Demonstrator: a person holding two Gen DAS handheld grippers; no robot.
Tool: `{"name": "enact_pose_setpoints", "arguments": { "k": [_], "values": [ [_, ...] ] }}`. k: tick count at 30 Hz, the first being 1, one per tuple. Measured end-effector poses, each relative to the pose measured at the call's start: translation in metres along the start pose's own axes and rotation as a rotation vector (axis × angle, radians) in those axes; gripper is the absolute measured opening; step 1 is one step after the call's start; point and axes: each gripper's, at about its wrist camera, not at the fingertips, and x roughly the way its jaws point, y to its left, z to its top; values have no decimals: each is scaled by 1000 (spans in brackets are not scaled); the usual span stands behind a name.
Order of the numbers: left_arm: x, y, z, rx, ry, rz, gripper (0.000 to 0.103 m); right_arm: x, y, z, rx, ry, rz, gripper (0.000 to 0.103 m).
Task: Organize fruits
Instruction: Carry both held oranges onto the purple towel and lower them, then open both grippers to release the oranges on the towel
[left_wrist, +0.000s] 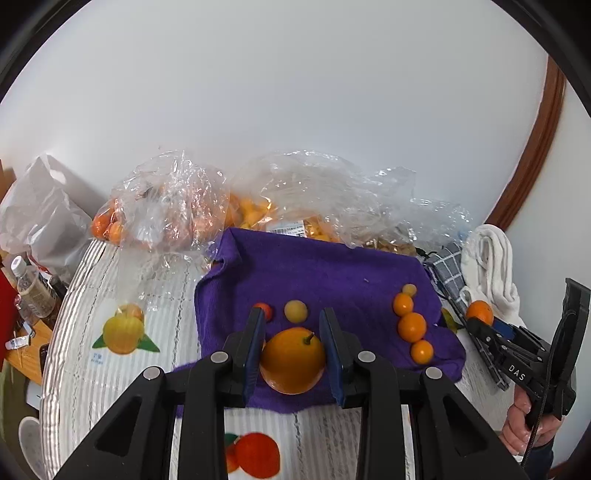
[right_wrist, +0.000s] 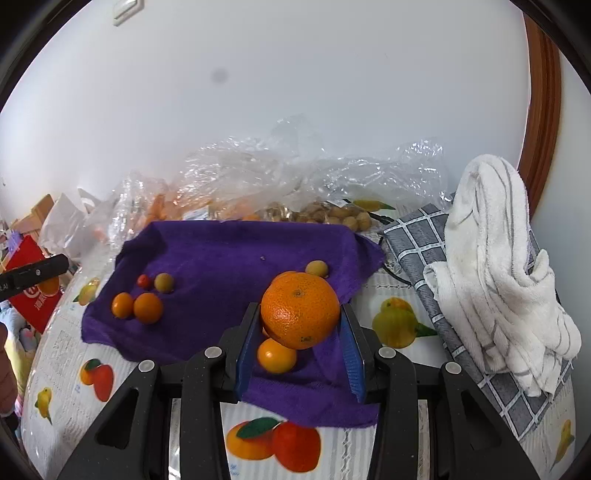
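Observation:
A purple cloth (left_wrist: 325, 266) (right_wrist: 221, 251) lies on the fruit-print table cover. My left gripper (left_wrist: 291, 321) is shut on a small orange with a stem (left_wrist: 291, 363) just above the cloth's near edge. Beyond it sit a red cherry tomato (left_wrist: 266, 310) and a pale yellow fruit (left_wrist: 295, 311). A row of small oranges (left_wrist: 412, 326) runs along the cloth's right side. My right gripper (right_wrist: 300, 309) is shut on a larger mandarin (right_wrist: 299, 314), raised over that row. The left wrist view shows the right gripper (left_wrist: 476, 322) at the right, past the cloth's edge.
Clear plastic bags of fruit (left_wrist: 177, 206) (right_wrist: 258, 173) crowd the table's back edge against the wall. A white towel (right_wrist: 495, 266) lies on a grey checked cloth (right_wrist: 417, 240) at the right. Bottles (left_wrist: 29, 284) and a red box (right_wrist: 27, 280) stand left. A hand (left_wrist: 524, 424) holds the right gripper.

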Motion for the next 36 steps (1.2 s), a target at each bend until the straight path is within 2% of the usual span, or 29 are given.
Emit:
{"name": "enact_pose_setpoints", "arguments": {
  "k": [12,19,32,36],
  "values": [
    [44,21,-3,-44,63,21,29,52,-7,-19,6,106,8,41],
    [70,18,-9,-52,111,1,29,69,-8,-19,10,120,15,41],
    [110,7,-6,-69,154,16,29,86,-8,-5,61,134,170,45],
    [113,5,-8,-65,151,21,29,85,-11,-7,66,135,177,47]
  ]
}}
